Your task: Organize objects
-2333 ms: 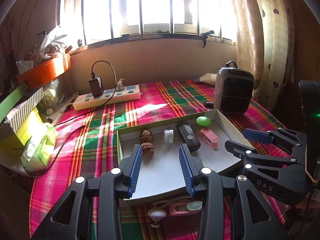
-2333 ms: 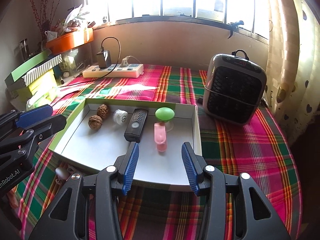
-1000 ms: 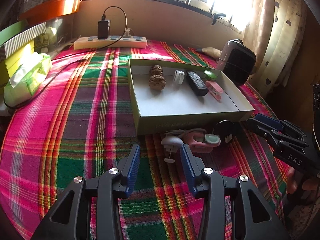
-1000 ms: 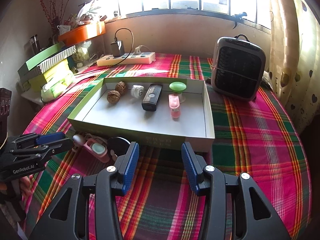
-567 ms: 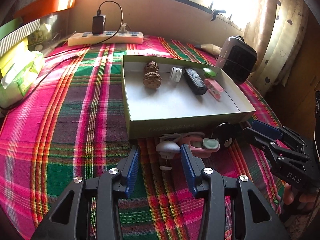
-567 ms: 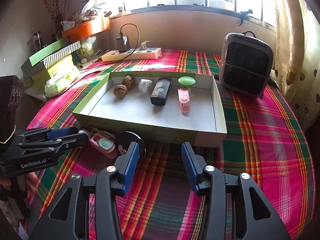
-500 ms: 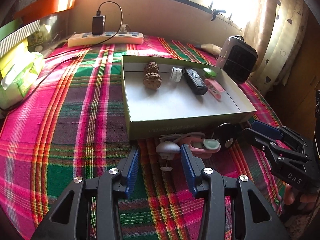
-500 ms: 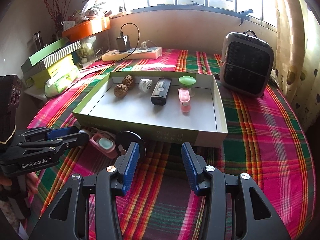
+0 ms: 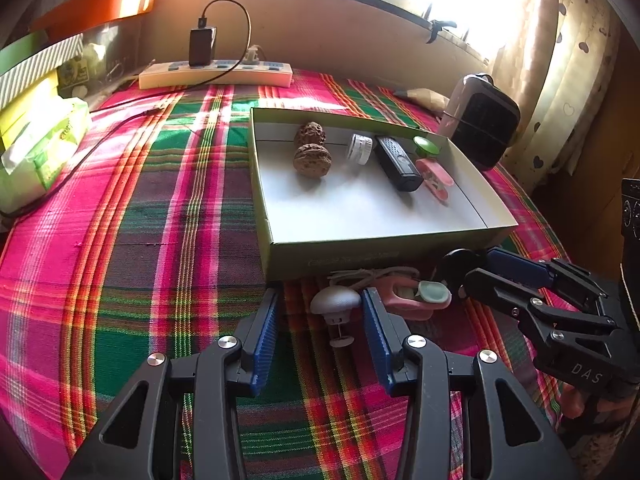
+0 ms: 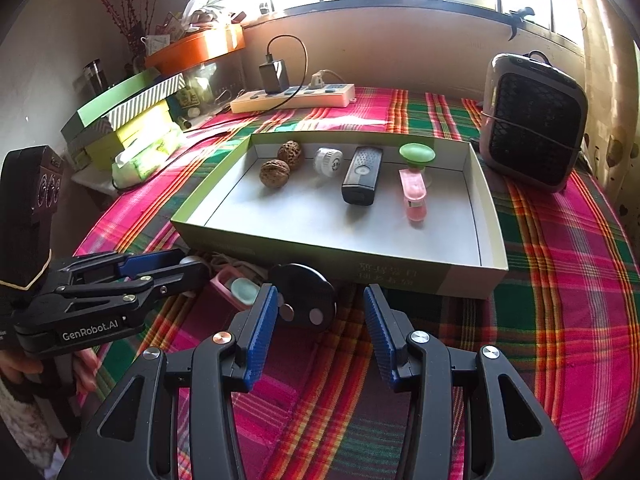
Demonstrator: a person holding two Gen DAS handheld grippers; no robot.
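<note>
Mushroom-shaped knob (image 9: 335, 301) lies on the plaid table (image 9: 160, 216) just in front of the box (image 9: 276, 216), sitting between the left gripper's (image 9: 320, 330) open fingers, not pinched. Right gripper (image 10: 320, 326) is open too, empty, beside a black disc (image 10: 306, 300).

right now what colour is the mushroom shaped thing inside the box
Green cap on a pale stem; the right wrist view shows it best.

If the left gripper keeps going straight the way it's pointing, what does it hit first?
Most likely the white mushroom-shaped piece, lying on the tablecloth just ahead between the left gripper's open fingers. Behind it stands the box's near wall. Depth is hard to judge here.
</note>
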